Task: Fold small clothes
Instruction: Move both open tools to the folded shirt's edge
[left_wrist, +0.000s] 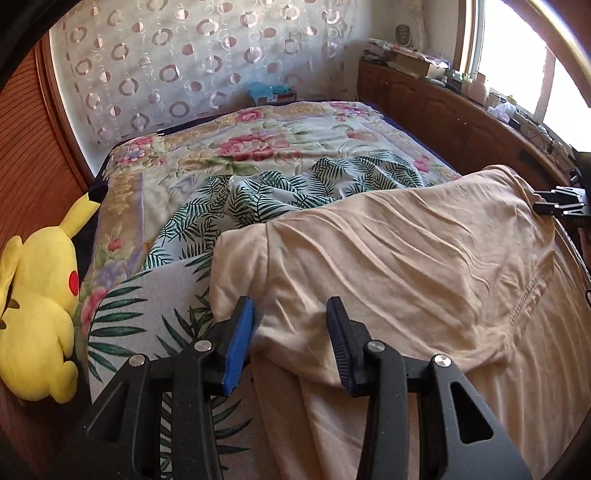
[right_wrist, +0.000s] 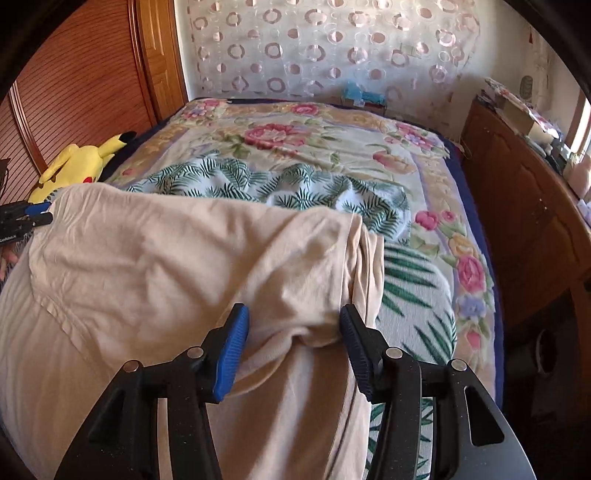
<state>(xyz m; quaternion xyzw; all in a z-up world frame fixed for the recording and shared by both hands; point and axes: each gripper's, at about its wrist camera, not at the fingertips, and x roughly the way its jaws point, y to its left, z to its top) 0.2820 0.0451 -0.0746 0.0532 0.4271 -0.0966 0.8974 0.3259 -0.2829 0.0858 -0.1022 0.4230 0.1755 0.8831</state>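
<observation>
A bed (right_wrist: 480, 177) carries everything, covered by a floral blanket (right_wrist: 295, 136). On the blanket, around the middle, lies a rumpled palm-leaf sheet (right_wrist: 221, 181). A beige garment (right_wrist: 166, 251) is spread over the bed's near edge, partly overlapping that sheet. A yellow plush (left_wrist: 40, 295) rests against the bed's left edge.

The beige garment (left_wrist: 388, 251) is thin, matt knit cloth, finely creased, with a stitched hem. Beyond the left hand-held gripper (left_wrist: 291, 347), matt black plastic with ribbed blue pads (left_wrist: 240, 347) and shiny metal rivets (left_wrist: 373, 346), lies a fleecy floral blanket (left_wrist: 258, 147). To its left sits a yellow plush toy (left_wrist: 40, 306) against glossy ribbed wood (left_wrist: 33, 162).
</observation>
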